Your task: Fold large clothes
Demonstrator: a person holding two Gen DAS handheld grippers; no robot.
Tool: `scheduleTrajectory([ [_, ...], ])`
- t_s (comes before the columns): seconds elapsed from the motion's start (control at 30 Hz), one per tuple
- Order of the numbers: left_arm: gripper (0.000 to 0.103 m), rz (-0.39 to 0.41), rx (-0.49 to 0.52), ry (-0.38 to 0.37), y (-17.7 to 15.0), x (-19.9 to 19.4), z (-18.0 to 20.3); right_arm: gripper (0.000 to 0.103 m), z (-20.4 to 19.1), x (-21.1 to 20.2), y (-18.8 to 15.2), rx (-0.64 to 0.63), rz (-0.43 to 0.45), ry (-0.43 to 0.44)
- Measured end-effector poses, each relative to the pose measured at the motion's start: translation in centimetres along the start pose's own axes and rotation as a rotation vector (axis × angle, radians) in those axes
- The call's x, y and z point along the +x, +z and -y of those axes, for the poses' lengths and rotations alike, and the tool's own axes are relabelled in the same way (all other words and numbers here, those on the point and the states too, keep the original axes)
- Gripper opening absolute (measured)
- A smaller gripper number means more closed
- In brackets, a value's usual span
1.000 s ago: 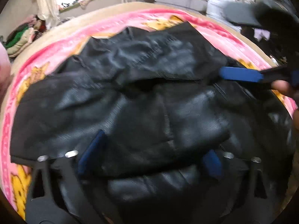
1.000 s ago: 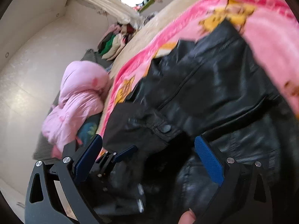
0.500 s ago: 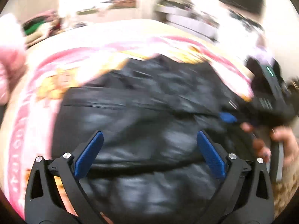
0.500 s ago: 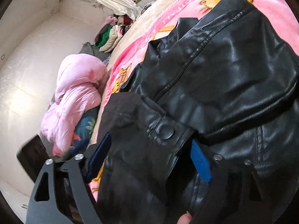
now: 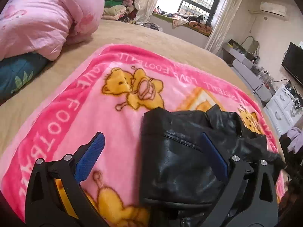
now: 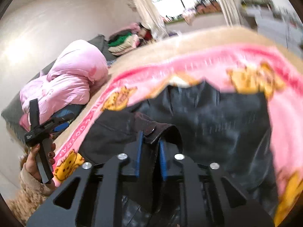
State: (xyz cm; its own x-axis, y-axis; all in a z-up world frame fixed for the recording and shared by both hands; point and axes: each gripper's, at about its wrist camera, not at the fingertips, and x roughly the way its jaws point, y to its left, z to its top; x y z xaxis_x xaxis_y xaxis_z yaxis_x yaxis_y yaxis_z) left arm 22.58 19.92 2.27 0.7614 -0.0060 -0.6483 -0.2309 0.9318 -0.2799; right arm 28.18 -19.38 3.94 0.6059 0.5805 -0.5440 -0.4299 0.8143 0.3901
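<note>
A black leather jacket (image 5: 180,160) lies crumpled on a pink teddy-bear blanket (image 5: 85,113) spread over the bed. My left gripper (image 5: 151,136) hovers open above the jacket's left edge. Its left finger is over bare blanket, its right finger over the leather, and nothing is held. In the right wrist view my right gripper (image 6: 151,138) has its jaws closing tight. The blue pads pinch a fold of the jacket (image 6: 217,124) beside a snap button and lift it. This view is blurred.
A pink duvet (image 5: 47,19) and a dark leafy pillow (image 5: 17,75) sit at the bed's far left. White drawers (image 5: 284,109) and a TV (image 5: 293,64) stand on the right. A hand (image 6: 36,160) holds the left gripper's handle off the bed's left edge.
The left gripper swung left off the jacket's middle to its edge and rolled, still open. The right gripper closed from wide open onto the buttoned fold and rose.
</note>
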Motion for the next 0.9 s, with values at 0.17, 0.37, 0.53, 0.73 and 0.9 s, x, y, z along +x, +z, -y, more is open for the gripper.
scheduleTrajectory([
  [0.17, 0.093, 0.062, 0.005, -0.003, 0.3, 0.2, 0.9, 0.011, -0.6, -3.4, 3.3, -0.122, 0.111, -0.068],
  [0.37, 0.093, 0.067, 0.036, -0.018, 0.2, 1.6, 2.2, 0.011, 1.3, -3.5, 3.0, -0.156, 0.121, -0.157],
  [0.53, 0.063, 0.002, 0.081, -0.062, -1.1, 3.6, 3.9, 0.011, 3.5, -2.8, 2.3, -0.115, 0.093, -0.191],
  [0.73, 0.029, -0.088, 0.178, -0.138, -2.8, 5.5, 6.8, 0.011, 4.5, -2.6, 1.6, -0.098, 0.068, -0.213],
  [0.9, 0.019, -0.206, 0.221, -0.172, -4.5, 7.7, 8.1, 0.011, 4.8, -2.0, 0.8, -0.101, 0.032, -0.242],
])
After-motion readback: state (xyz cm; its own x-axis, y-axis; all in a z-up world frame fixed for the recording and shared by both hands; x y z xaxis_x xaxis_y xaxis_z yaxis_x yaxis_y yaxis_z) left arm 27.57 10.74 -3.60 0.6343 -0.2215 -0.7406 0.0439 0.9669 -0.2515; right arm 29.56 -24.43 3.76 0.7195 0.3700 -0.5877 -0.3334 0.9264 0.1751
